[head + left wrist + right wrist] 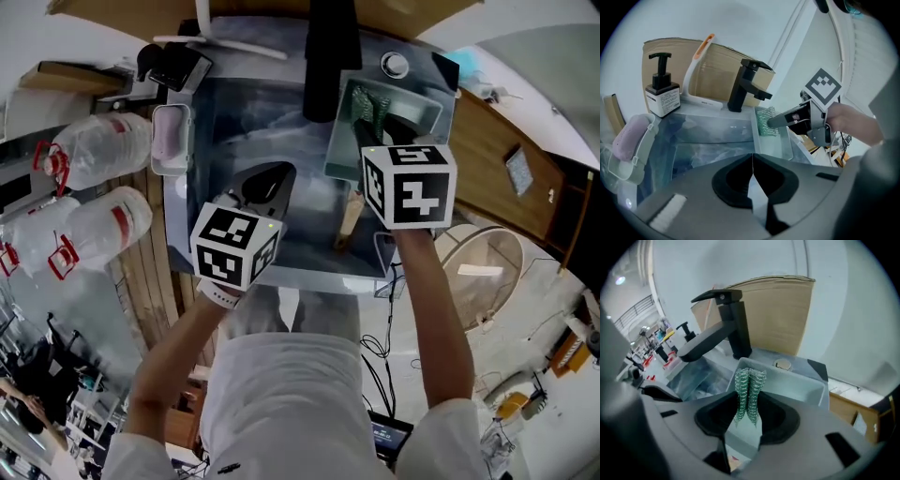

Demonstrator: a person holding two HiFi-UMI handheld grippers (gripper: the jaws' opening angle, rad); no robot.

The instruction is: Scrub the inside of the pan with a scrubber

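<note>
The pan is a pale grey-green rectangular tray standing at the right side of the sink; it also shows in the left gripper view and the right gripper view. My right gripper hangs over the pan's inside, shut on a green mesh scrubber that sticks up from between the jaws. My left gripper hovers over the sink basin to the pan's left, its jaws pressed together with nothing between them.
A black faucet rises behind the sink. A soap dispenser, a white brush and a pink sponge in a holder sit at the left. Large water bottles lie left. A wooden stick lies near the pan.
</note>
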